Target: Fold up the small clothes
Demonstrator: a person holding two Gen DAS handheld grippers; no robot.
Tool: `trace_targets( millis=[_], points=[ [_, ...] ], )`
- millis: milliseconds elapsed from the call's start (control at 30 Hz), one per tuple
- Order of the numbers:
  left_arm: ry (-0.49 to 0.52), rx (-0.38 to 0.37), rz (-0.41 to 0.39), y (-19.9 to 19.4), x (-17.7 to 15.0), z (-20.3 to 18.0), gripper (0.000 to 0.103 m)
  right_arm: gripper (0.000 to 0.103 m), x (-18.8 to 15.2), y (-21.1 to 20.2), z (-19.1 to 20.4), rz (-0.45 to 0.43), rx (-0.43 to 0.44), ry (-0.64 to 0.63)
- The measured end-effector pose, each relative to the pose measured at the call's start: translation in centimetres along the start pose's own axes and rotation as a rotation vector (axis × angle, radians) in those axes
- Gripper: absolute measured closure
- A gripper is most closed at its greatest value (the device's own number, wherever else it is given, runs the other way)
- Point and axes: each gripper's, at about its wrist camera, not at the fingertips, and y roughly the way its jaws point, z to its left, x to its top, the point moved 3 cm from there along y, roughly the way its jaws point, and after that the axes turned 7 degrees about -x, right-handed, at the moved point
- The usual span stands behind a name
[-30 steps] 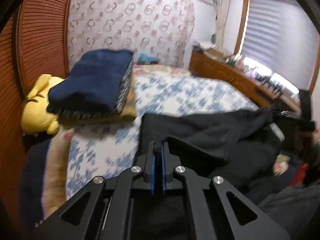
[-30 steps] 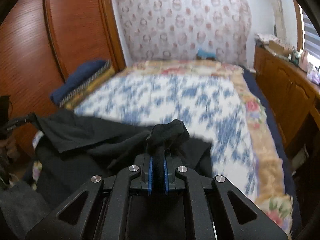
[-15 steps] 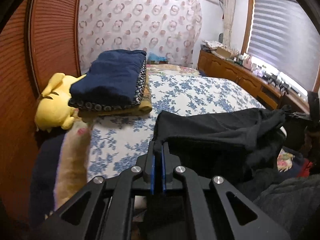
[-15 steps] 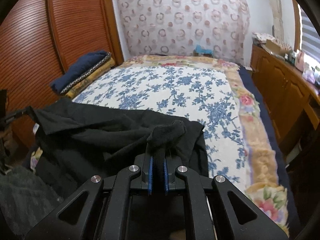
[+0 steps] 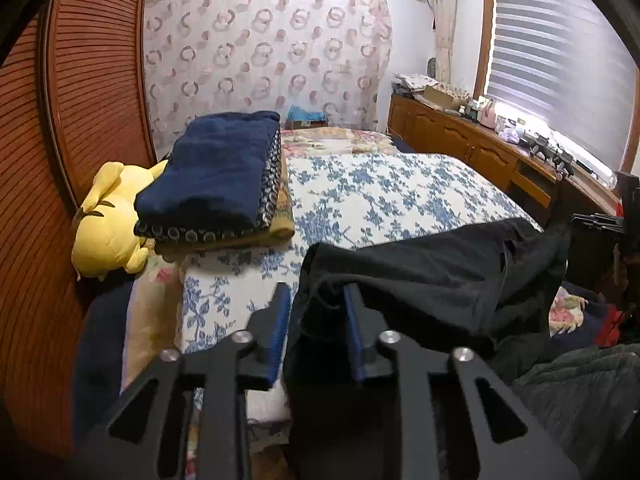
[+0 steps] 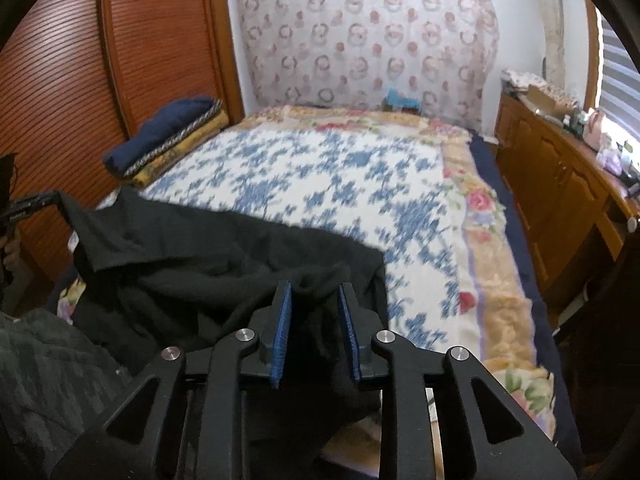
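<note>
Judging from the left wrist view, a release step was in hand: the left tongs point(image 5: 316, 300) had just been opening, and their blue pads stood apart with a corner of the black garment point(image 5: 432, 264) loose between them, no longer pinched. The garment was seen draped over the near edge of the bed point(image 5: 392, 196), spreading toward three o'clock. At ten o'clock a stack of folded blankets point(image 5: 216, 176) was noted, with a yellow plush toy point(image 5: 108, 224) beside it at nine o'clock.

In the right wrist view, the right tongs point(image 6: 314, 300) had likewise just been opening; a bunched fold of the black garment point(image 6: 208, 256) lay between the parted pads, apparently ungripped, the rest trailing toward nine o'clock. A fresh grip on flattened edges was judged to be needed next. No containers were visible.
</note>
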Motion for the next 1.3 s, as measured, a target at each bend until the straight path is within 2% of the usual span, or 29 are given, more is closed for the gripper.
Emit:
trace_targets(
  millis=[33, 100, 167, 200, 367, 533, 700, 1000, 1300],
  points=[
    [0.0, -0.002, -0.009, -0.2, 0.3, 0.0, 0.065, 0.08, 0.3, -0.1, -0.1, -0.008, -0.003, 0.003],
    [-0.001, -0.008, -0.025, -0.8, 0.8, 0.0, 0.059, 0.079, 0.9, -0.2, -0.3, -0.019, -0.011, 0.007],
    [0.0, -0.007, -0.05, -1.4, 1.3, 0.0, 0.046, 0.078, 1.4, -0.1, -0.4, -0.029, -0.011, 0.012],
    [-0.002, -0.007, -0.057, -1.5, 1.5, 0.0, 0.043, 0.076, 1.7, 0.0, -0.4, -0.031, -0.012, 0.01],
    [-0.015, 0.0, -0.035, 0.4, 2.1, 0.5, 0.043, 0.066, 2.7, 1.3, -0.2, -0.037, -0.013, 0.008],
    [-0.025, -0.013, 0.026, 4.5, 2.3, 0.9, 0.043, 0.062, 3.3, 3.0, 0.4, -0.03, -0.007, -0.007],
    [-0.025, -0.011, 0.075, 8.2, 2.7, 1.6, 0.043, 0.052, 3.7, 4.8, 0.2, -0.017, -0.016, -0.004],
    [-0.066, -0.045, 0.146, 12.9, 3.1, 2.2, 0.043, 0.051, 2.6, 9.5, -1.9, 0.075, -0.059, 0.05],
    [-0.082, -0.02, 0.223, 15.1, 0.7, 2.3, 0.043, 0.051, 1.4, 12.4, -2.9, 0.135, -0.063, 0.093]
  ],
)
